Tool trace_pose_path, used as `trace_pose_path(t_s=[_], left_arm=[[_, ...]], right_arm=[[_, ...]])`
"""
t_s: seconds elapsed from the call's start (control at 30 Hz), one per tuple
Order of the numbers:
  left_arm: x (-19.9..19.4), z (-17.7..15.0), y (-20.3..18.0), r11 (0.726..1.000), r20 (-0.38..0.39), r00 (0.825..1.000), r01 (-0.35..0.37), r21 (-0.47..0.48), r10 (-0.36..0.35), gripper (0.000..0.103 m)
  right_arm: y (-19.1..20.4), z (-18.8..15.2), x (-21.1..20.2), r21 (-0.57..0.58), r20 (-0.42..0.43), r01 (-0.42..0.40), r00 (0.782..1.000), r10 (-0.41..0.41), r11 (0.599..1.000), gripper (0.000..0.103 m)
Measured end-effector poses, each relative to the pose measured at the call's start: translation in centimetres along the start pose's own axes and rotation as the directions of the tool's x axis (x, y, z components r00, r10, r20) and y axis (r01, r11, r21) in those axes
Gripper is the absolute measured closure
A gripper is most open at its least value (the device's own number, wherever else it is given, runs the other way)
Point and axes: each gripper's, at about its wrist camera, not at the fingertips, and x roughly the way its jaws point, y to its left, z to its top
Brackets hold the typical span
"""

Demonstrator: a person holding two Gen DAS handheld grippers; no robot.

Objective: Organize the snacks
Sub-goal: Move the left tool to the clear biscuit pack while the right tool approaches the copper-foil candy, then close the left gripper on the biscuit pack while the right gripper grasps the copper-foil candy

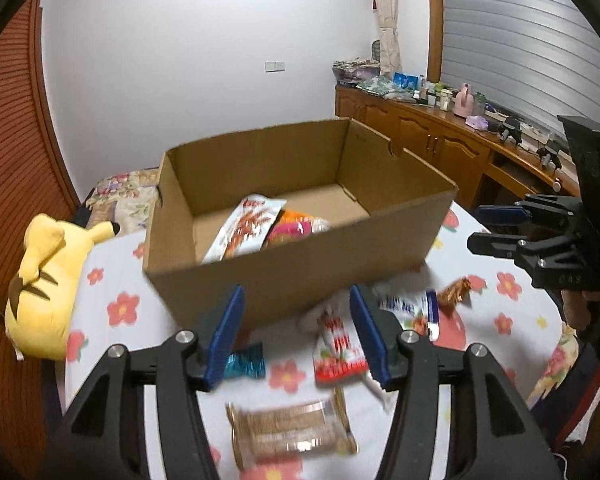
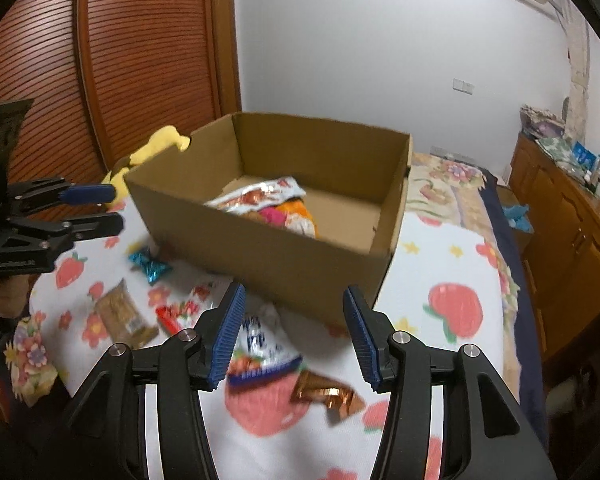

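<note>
Both grippers — left gripper, right gripper — hover before the cardboard box, fingers parted and empty; two snack packets lie inside the box.

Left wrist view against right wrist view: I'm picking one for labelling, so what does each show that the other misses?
Only the left wrist view shows the whole yellow plush toy and the cluttered cabinet top in full. Only the right wrist view shows the slatted wooden door broadly and a blue object on the floor beside the bed. Both show the cardboard box holding two packets, loose snacks on the floral cover, and both grippers open and empty.
</note>
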Motion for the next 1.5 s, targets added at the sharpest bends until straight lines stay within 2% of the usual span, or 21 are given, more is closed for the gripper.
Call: trace_pose_path(t_s=[0.23,0.37,0.57,0.8,0.9,0.97,1.2,1.33,1.5], left_arm=[[-1.0,-3.2,0.5,1.0,-0.026,0.999,-0.021,-0.015,0.02,0.046],[0.3,-5.3,1.1,0.998,-0.08,0.996,-0.045,-0.032,0.043,0.046],[2.2,-7.9,1.4,0.997,-0.135,0.99,-0.035,-0.062,0.027,0.046],[3.0,-9.3,1.1,0.997,-0.165,0.986,-0.032,-0.068,0.021,0.044],[3.3,-9.6,1.0,0.997,-0.173,0.985,-0.028,-0.07,0.015,0.039],[3.4,-9.8,1.0,0.997,-0.175,0.984,-0.03,-0.067,0.018,0.031],[3.6,-10.2,1.2,0.995,-0.162,0.987,-0.018,-0.101,0.001,0.03],[3.9,-10.7,1.1,0.994,-0.167,0.986,-0.011,-0.104,-0.007,0.018],[4.1,-11.1,1.1,0.994,-0.158,0.987,-0.01,-0.111,-0.008,0.014]], right_arm=[[-0.1,-2.5,-0.3,0.021,-0.033,0.018,0.999,-0.017,1.0,0.051],[-0.6,-4.1,0.7,0.032,-0.068,0.029,0.997,-0.026,0.999,0.051],[-1.7,-5.6,2.5,0.068,-0.104,0.053,0.994,-0.046,0.996,0.051],[-2.2,-6.7,4.2,0.075,-0.147,0.059,0.988,-0.047,0.995,0.051],[-2.3,-7.0,4.6,0.077,-0.155,0.055,0.987,-0.043,0.995,0.051],[-2.3,-7.2,4.7,0.081,-0.159,0.052,0.986,-0.039,0.995,0.051],[-2.6,-7.4,5.5,0.089,-0.168,0.055,0.985,-0.039,0.995,0.051],[-2.6,-7.6,6.0,0.085,-0.171,0.058,0.984,-0.043,0.995,0.049],[-2.7,-7.9,6.1,0.097,-0.158,0.053,0.987,-0.037,0.994,0.049]])
